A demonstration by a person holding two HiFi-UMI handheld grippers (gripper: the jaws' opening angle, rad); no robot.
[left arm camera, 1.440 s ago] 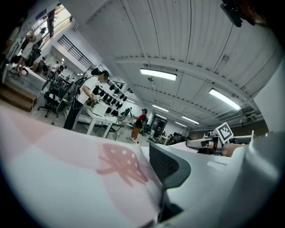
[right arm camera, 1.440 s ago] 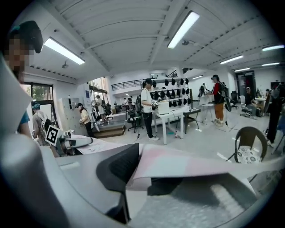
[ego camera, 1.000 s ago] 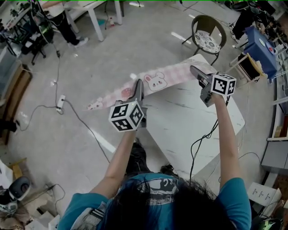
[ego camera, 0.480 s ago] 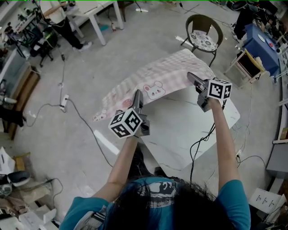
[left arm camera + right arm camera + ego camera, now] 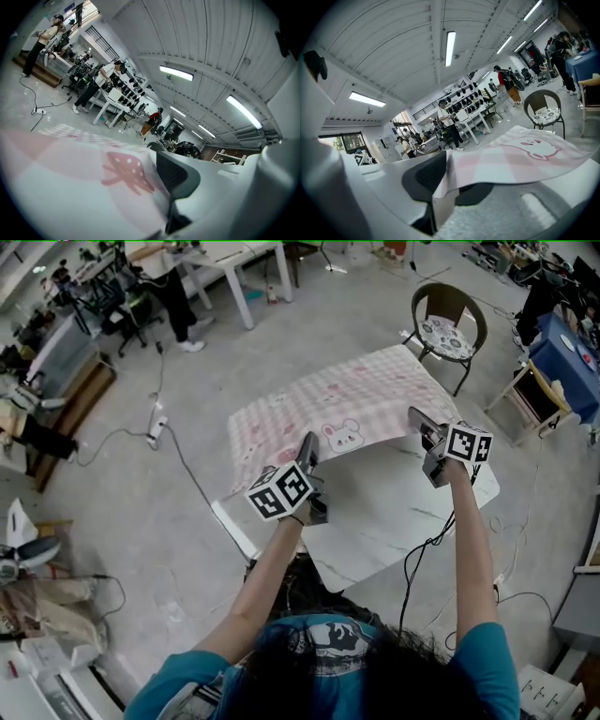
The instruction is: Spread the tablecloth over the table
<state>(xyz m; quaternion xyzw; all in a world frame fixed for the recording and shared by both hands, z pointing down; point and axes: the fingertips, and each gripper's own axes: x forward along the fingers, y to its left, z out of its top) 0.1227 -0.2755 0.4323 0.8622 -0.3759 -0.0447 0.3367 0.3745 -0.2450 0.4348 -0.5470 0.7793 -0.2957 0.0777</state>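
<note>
The pink checked tablecloth [image 5: 328,409] with a cartoon animal print hangs spread in the air over the far part of the white marble table [image 5: 384,512]. My left gripper [image 5: 307,448] is shut on the cloth's near left edge, and my right gripper [image 5: 419,422] is shut on its near right edge. In the left gripper view the tablecloth [image 5: 84,173] with a pink mushroom print fills the lower left, pinched at the jaws [image 5: 161,187]. In the right gripper view the tablecloth [image 5: 515,159] stretches rightward from the pinching jaws [image 5: 440,185].
A round chair [image 5: 448,329] with a patterned seat stands beyond the table. A power strip and cables [image 5: 156,427] lie on the floor at left. White desks [image 5: 225,263] and a standing person [image 5: 173,296] are at the back. A blue table [image 5: 562,352] stands at right.
Both grippers have come back toward me and a little down, pulling the cloth along. The cloth has opened from a narrow folded strip into a broad sheet over the table's far side.
</note>
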